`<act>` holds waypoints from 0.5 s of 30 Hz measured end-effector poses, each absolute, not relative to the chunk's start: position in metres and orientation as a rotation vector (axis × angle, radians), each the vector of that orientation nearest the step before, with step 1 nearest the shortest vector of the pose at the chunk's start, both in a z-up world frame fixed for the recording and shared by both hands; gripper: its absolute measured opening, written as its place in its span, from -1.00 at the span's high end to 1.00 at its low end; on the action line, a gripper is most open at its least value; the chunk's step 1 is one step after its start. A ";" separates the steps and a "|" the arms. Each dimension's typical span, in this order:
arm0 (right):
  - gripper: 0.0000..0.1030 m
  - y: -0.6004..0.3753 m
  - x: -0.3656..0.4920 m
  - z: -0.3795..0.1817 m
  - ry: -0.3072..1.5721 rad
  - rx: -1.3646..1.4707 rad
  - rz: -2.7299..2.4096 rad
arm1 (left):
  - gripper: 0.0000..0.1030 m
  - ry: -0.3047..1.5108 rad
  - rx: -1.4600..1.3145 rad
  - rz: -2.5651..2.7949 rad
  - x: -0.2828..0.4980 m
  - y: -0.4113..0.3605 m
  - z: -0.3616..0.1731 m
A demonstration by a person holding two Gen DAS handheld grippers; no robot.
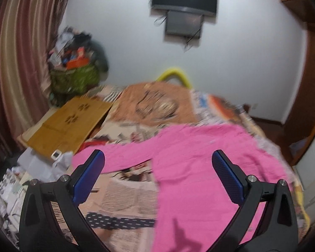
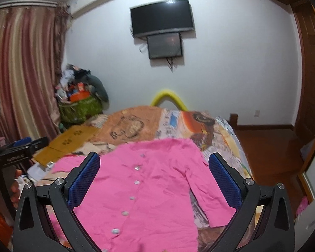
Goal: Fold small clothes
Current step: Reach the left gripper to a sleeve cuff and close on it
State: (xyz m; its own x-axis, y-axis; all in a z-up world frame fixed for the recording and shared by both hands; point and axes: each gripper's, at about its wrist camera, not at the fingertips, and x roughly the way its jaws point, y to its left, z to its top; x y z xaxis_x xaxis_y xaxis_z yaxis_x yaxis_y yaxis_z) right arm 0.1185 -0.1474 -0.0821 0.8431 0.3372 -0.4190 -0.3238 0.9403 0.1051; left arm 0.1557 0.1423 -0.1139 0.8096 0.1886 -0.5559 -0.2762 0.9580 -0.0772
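Garment: pink buttoned cardigan (image 2: 149,189), spread flat and face up on the bed (image 2: 226,130), sleeves out to left and right, no fold made yet.
Left gripper (image 1: 157,176): fingers (image 1: 90,178) spread wide, holding nothing, hovering over the left sleeve and body.
Right gripper (image 2: 154,180): fingers (image 2: 225,182) wide apart, empty, above the button row.
Bedcover: busy printed sheet, loose under the cardigan.
Clutter: wooden board (image 1: 67,124) just beyond the left sleeve.
Risk, layers: pinching bedcover along with thin knit, dragging both.
Risk, sleeve: snagging on the board, folding crooked.
Risk, buttons: gripping a button, likely slipping.
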 end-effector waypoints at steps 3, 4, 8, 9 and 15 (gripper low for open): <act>-0.99 -0.152 0.141 -0.098 0.514 0.039 0.328 | -0.70 0.663 -0.213 0.289 0.176 0.177 -0.142; -0.99 -0.153 0.149 -0.104 0.537 0.046 0.325 | -0.64 0.690 -0.232 0.308 0.181 0.189 -0.150; -0.99 -0.156 0.166 -0.118 0.592 0.036 0.306 | -0.64 0.764 -0.293 0.378 0.198 0.233 -0.181; -0.99 -0.157 0.170 -0.122 0.604 0.022 0.297 | -0.64 0.786 -0.301 0.401 0.204 0.245 -0.189; -0.99 -0.153 0.188 -0.138 0.651 -0.030 0.293 | -0.64 0.947 -0.444 0.462 0.230 0.304 -0.241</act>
